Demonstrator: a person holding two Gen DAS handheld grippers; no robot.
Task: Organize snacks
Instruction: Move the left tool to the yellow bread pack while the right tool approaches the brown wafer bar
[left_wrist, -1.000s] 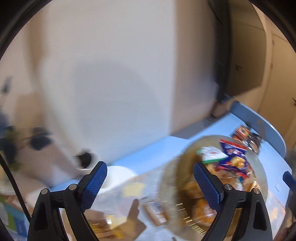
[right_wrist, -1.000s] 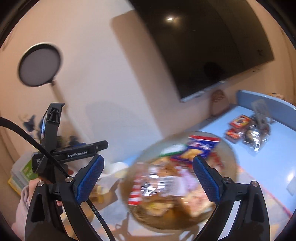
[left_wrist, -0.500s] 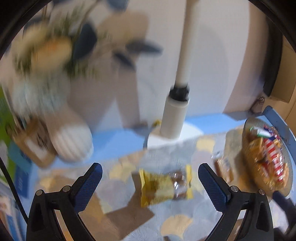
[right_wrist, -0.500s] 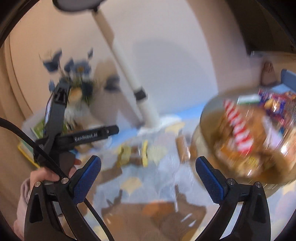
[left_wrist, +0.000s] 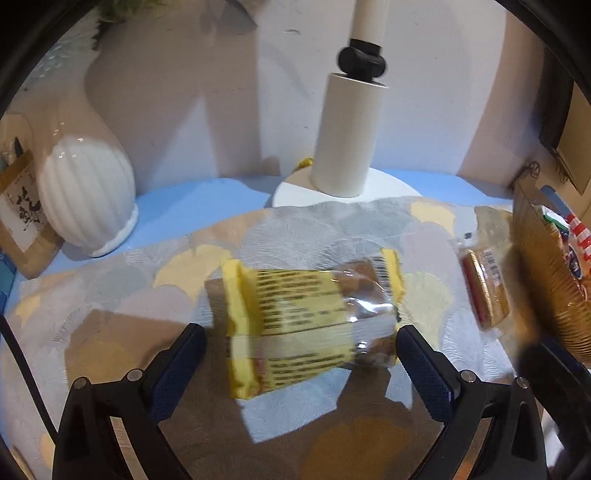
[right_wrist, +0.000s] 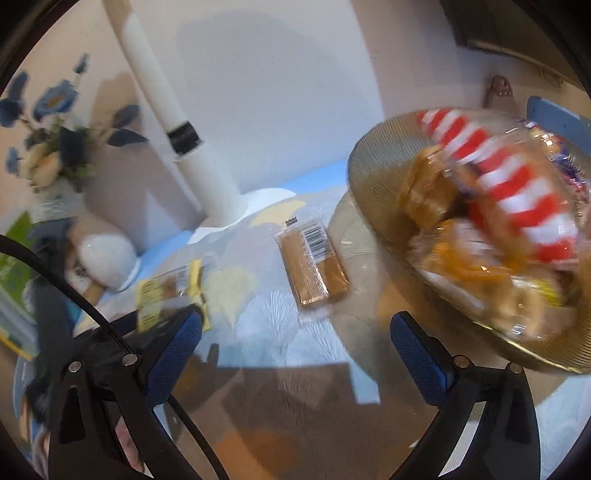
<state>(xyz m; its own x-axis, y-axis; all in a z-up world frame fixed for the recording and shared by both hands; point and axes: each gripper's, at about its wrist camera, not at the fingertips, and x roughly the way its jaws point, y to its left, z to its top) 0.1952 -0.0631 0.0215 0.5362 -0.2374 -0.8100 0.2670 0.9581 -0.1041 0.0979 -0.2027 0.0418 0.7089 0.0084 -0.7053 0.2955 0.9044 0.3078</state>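
A yellow-wrapped snack (left_wrist: 310, 317) lies flat on the patterned cloth, seen small at left in the right wrist view (right_wrist: 170, 291). My left gripper (left_wrist: 301, 362) is open and hovers just before it, one finger at each end, pads not pressing. A brown wafer pack (right_wrist: 314, 266) lies on the cloth ahead of my open right gripper (right_wrist: 295, 350); it also shows at right in the left wrist view (left_wrist: 484, 288). A ribbed gold plate (right_wrist: 373, 166) heaped with several snack packs stands at the right, its rim (left_wrist: 546, 266) at the edge of the left view.
A white lamp post on a round base (left_wrist: 347, 136) stands at the back by the wall. A white ribbed vase (left_wrist: 85, 195) with blue flowers (right_wrist: 55, 136) sits back left, beside a framed picture (left_wrist: 22, 206). The blue table (left_wrist: 207, 199) borders the cloth.
Both grippers have sunk toward the table and swung left from the plate. The yellow snack now fills the space before the left fingers; the wafer pack sits ahead of the right ones.
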